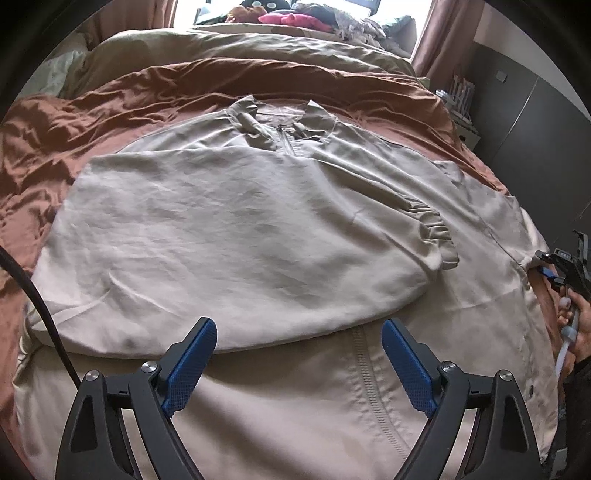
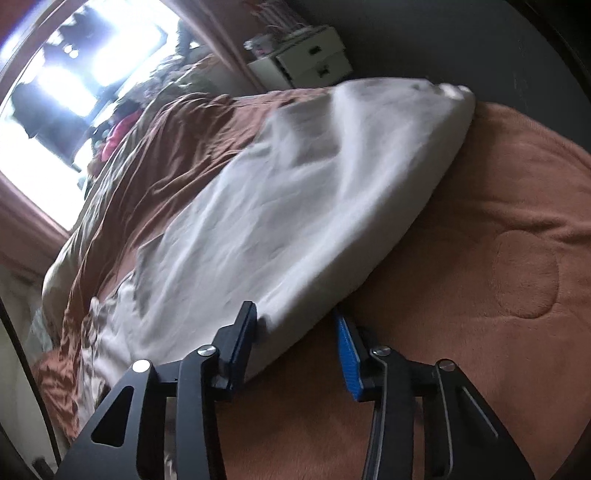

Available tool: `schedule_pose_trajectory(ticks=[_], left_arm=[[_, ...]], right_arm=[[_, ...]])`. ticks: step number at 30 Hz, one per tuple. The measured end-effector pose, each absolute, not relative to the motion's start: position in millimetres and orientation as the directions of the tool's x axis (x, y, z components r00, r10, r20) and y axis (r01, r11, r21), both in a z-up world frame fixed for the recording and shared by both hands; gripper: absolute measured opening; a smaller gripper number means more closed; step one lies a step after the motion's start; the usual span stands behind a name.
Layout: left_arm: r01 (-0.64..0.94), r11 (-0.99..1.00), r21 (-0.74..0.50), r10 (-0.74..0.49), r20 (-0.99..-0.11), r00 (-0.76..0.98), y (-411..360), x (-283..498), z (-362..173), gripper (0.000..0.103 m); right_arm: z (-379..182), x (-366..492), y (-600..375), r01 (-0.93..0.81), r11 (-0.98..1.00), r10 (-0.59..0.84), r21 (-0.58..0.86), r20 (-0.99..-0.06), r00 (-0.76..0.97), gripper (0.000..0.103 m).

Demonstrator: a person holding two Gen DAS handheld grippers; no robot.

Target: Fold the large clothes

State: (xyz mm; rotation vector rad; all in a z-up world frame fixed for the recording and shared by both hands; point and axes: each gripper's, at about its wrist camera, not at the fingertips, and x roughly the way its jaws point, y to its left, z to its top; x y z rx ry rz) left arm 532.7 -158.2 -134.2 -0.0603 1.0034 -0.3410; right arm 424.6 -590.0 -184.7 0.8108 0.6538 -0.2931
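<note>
Left tongs point(image 1: 299, 363) spread wide above jacket point(image 1: 258, 229)

The left wrist camera is looking forward along the bed point(image 1: 55, 122) from low above the jacket point(image 1: 258, 229), facing the window point(image 1: 207, 9). The right wrist camera is sitting rolled sideways, close at the jacket's point(image 2: 295, 206) right edge. Both views are sharing jacket, brown bedcover and window point(image 2: 92, 74).
</note>
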Motion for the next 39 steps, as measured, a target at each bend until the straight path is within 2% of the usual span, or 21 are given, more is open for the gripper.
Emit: schedule_pose_trajectory(ticks=[3,5,7,13,23,32,39], left_arm=[[0.253,0.947,-0.2,-0.303,-0.819,0.487,-154.8,534.4,-138.6,0.092],[0.251,0.947,-0.199,-0.301,-0.822,0.483,-152.3,534.7,-141.7,0.092],[0.248,0.947,-0.204,-0.303,-0.826,0.476,-150.0,534.5,-144.3,0.092],[0.25,0.943,-0.218,-0.317,-0.813,0.489,-140.9,528.3,-137.7,0.092],[0.226,0.937,-0.265,-0.347,-0.775,0.528,-105.8,510.2,-113.1,0.092],[0.153,0.938,-0.312,-0.341,-0.741,0.578,-53.0,490.8,-96.1,0.092],[0.126,0.935,-0.33,-0.34,-0.742,0.578,-34.8,482.2,-101.8,0.092]], right_arm=[[-185.5,431.0,-590.9,0.494,0.671,-0.025,0.553,-0.649,0.76,0.026],[-184.2,436.2,-592.8,0.506,0.682,-0.048,0.529,-0.657,0.752,0.008],[-178.8,438.4,-591.1,0.501,0.69,-0.054,0.522,-0.653,0.756,0.003],[-117.2,430.3,-553.2,0.421,0.785,-0.109,0.454,-0.567,0.816,0.002],[-18.0,416.1,-443.5,0.18,0.912,0.004,0.37,-0.446,0.895,0.001],[-18.2,434.1,-356.3,0.007,0.953,0.149,0.303,-0.488,0.86,0.001],[-30.9,470.4,-340.8,-0.071,0.936,0.258,0.345,-0.534,0.805,0.001]])
